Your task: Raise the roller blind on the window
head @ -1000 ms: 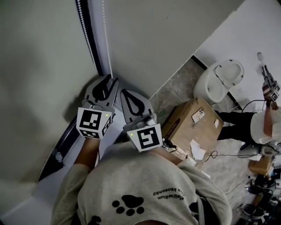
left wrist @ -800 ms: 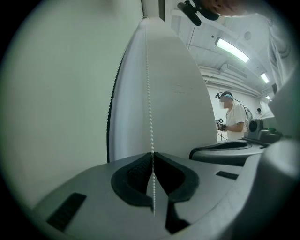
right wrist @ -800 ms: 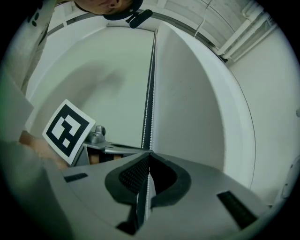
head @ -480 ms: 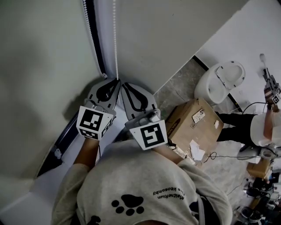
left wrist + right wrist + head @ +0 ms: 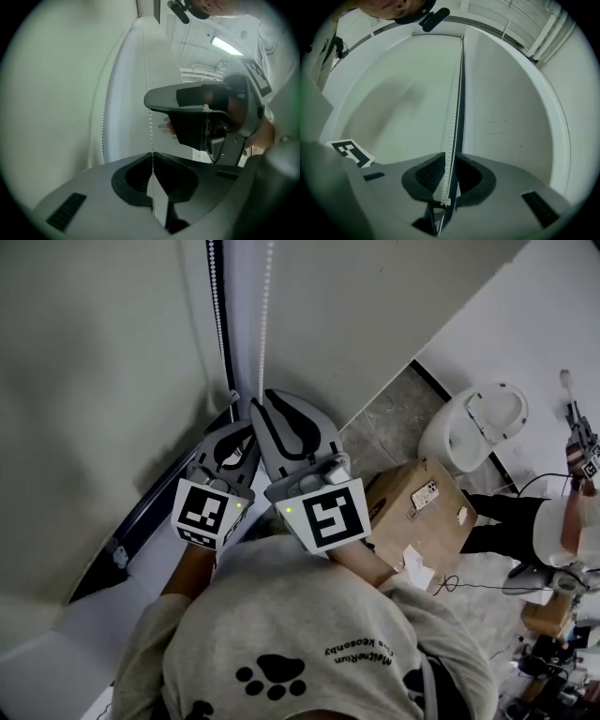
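- Left gripper [image 5: 151, 155]: the jaws are pressed together on the chain [image 5: 149, 129]. It is pinched at their tips and is seen to rise straight out of them.
- Right gripper [image 5: 449, 158]: the jaws are held a little apart. The chain is threaded through the gap, and its connector [image 5: 446, 202] is seen deep between them, so no clamping is shown here.
- Order of the two: in the left gripper view, the strand leaving the left jaws is met farther along by the right gripper's tips. The right gripper is therefore judged to be the farther one, on the same strand.
- Long axis: the chain is laid in line with both pairs of jaws and is carried away from them to the far side, beside the dark frame [image 5: 461, 84]. A pull along it would thus be directed back toward the near side.
- Second strand [image 5: 217, 315]: it is hung free just left of the gripped one and is touched by neither gripper.
- Blind [image 5: 94, 399]: it is taken to be the pale sheet left of the chain, apparently lowered over the window. The raising is judged unfinished. The next pull is thought to require the right jaws to be closed at their farther station and the left ones then freed.
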Motion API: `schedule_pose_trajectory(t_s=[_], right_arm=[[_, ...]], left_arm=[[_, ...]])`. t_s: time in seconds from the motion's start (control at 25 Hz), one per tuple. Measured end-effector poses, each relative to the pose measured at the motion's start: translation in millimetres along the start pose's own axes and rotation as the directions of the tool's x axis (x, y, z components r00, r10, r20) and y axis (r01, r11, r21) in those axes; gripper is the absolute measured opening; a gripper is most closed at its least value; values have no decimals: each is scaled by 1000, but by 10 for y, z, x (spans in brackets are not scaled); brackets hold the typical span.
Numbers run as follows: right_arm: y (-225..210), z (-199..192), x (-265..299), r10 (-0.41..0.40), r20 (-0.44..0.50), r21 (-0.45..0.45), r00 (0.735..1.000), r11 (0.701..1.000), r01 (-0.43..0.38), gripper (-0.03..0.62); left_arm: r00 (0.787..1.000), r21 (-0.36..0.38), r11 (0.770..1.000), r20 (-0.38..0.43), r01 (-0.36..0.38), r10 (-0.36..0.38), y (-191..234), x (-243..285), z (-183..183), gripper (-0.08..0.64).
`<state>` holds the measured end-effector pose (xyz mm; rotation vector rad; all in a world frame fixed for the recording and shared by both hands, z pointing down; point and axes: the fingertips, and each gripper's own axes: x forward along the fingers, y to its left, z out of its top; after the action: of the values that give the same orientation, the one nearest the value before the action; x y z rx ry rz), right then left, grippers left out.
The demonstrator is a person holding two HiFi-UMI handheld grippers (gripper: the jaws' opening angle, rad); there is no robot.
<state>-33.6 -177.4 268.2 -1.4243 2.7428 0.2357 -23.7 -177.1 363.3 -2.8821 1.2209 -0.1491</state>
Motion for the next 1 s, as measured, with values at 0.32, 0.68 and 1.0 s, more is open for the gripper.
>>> schedule_pose_trajectory(t_s=[0.32, 0.68, 1.0], right_arm=[[85, 52, 3, 52, -9, 0, 999, 999, -52, 21], [85, 16, -72, 39, 28, -19, 999, 999, -39, 20], [118, 12, -99, 34, 40, -9, 999, 999, -34, 20]], left_arm=[[1000, -22, 1000, 7, -13, 13, -51, -79, -28, 17], [998, -42, 998, 39, -41, 43, -69, -89, -61, 17], [997, -43, 997, 48, -60, 62, -95, -133, -74, 17]])
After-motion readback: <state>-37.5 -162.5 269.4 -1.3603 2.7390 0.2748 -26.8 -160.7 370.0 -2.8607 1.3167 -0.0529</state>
